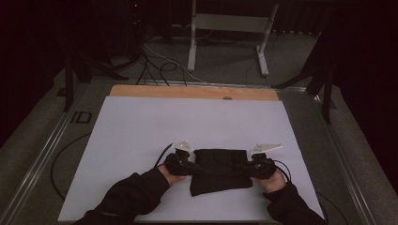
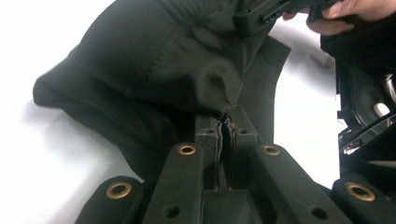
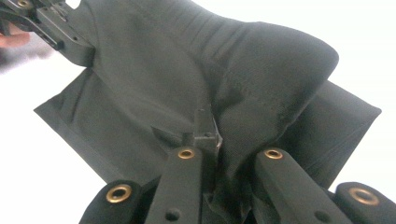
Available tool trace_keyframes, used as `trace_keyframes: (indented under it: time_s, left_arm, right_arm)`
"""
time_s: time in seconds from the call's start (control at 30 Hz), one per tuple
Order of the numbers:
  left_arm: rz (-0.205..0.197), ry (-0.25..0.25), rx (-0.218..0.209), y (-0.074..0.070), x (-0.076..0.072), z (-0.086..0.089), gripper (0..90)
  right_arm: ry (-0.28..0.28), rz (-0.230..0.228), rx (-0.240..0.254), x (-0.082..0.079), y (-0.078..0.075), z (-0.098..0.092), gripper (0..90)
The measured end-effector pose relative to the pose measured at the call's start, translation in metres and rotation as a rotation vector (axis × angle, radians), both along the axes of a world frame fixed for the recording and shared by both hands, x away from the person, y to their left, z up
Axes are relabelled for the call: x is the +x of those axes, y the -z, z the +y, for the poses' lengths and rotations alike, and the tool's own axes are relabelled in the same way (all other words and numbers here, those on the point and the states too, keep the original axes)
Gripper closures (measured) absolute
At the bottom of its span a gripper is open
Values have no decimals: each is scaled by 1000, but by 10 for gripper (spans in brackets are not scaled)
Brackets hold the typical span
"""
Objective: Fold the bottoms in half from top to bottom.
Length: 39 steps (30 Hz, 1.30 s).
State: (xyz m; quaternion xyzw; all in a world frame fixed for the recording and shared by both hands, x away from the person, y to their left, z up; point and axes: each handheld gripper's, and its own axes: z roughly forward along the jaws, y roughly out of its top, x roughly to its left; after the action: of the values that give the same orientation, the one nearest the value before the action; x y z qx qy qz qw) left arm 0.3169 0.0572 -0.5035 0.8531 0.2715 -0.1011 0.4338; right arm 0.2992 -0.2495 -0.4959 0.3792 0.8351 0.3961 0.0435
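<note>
A dark folded cloth [image 1: 218,169] lies on the white sheet [image 1: 141,136] near the table's front edge. My left gripper [image 1: 187,164] is shut on the cloth's left edge. In the left gripper view the jaws pinch a fold of the cloth [image 2: 177,70] between them, gripper [image 2: 226,122]. My right gripper [image 1: 251,167] is shut on the cloth's right edge. In the right gripper view the fabric [image 3: 187,70] bunches up over the closed jaws, gripper [image 3: 211,130]. The cloth sags between the two grippers. Each gripper view shows the other hand's gripper far off at the cloth's opposite edge.
The white sheet covers most of the table, with a wooden strip [image 1: 192,92] along its far edge. Cables [image 1: 159,65] and a white stand [image 1: 230,28] sit on the floor beyond. Dark stand legs [image 1: 326,89] rise at both sides of the table.
</note>
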Motion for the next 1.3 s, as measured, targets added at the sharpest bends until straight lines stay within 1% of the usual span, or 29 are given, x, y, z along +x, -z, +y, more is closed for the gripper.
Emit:
trace_keyframes:
  time_s: [0.03,0.1,0.13,0.2,0.27,0.3,0.37,0.47,0.5,0.53,0.57,0.7,0.83,0.87,0.93,0.97,1.0,1.03,1.1,1.17,1.2,1.23,1.3]
  left_arm:
    - [3,0,2,1,-1,0,859]
    - [12,5,0,4,-4,-1,859]
    - [12,7,3,4,-5,-2,859]
    - [14,8,3,5,-7,-3,858]
    - [13,13,8,6,-8,-4,858]
    - [18,13,9,7,-8,-4,858]
    - [13,17,17,8,-11,-4,859]
    - [16,16,21,9,-11,0,858]
    - [25,13,14,10,-10,0,858]
    - [25,13,14,10,-10,0,858]
    - [29,9,13,12,-11,0,858]
    - [18,5,13,15,-11,0,848]
    - [6,-3,13,19,-13,0,836]
    - [-10,-6,22,18,-14,0,836]
    - [-22,-6,33,17,-15,0,813]
    - [-22,-7,33,17,-15,0,804]
    - [-14,-10,27,18,-15,0,798]
    - [-8,-10,22,18,-15,0,789]
    - [-10,-2,21,17,-15,0,757]
    - [-19,9,26,13,-16,1,712]
    - [-23,16,31,10,-16,2,690]
    - [-23,20,29,7,-16,3,666]
    - [-9,28,35,2,-15,6,622]
  right_arm:
    - [-1,-4,-5,0,1,0,850]
    - [5,10,-11,-1,3,0,849]
    - [7,6,-19,0,4,0,848]
    - [22,14,-16,0,4,0,846]
    - [31,21,-32,0,5,0,845]
    - [31,21,-32,0,5,0,845]
    - [24,36,-52,-1,6,1,844]
    - [12,41,-46,-4,7,1,842]
    - [9,46,-47,-5,7,1,842]
    - [9,46,-47,-5,7,1,842]
    - [5,41,-67,-6,9,1,840]
    - [5,46,-78,-6,10,2,832]
    - [12,60,-59,-6,13,0,831]
    - [14,63,-51,-6,13,0,829]
    - [19,52,-58,-9,14,1,818]
    - [20,54,-59,-10,14,1,805]
    - [19,54,-55,-10,14,1,794]
    - [18,53,-54,-10,14,1,775]
    - [0,54,-52,-11,12,3,704]
    - [-11,39,-80,-12,9,3,679]
    - [-15,23,-103,-13,6,3,658]
    - [-17,10,-112,-13,4,2,651]
    - [-8,0,-131,-12,1,-2,624]
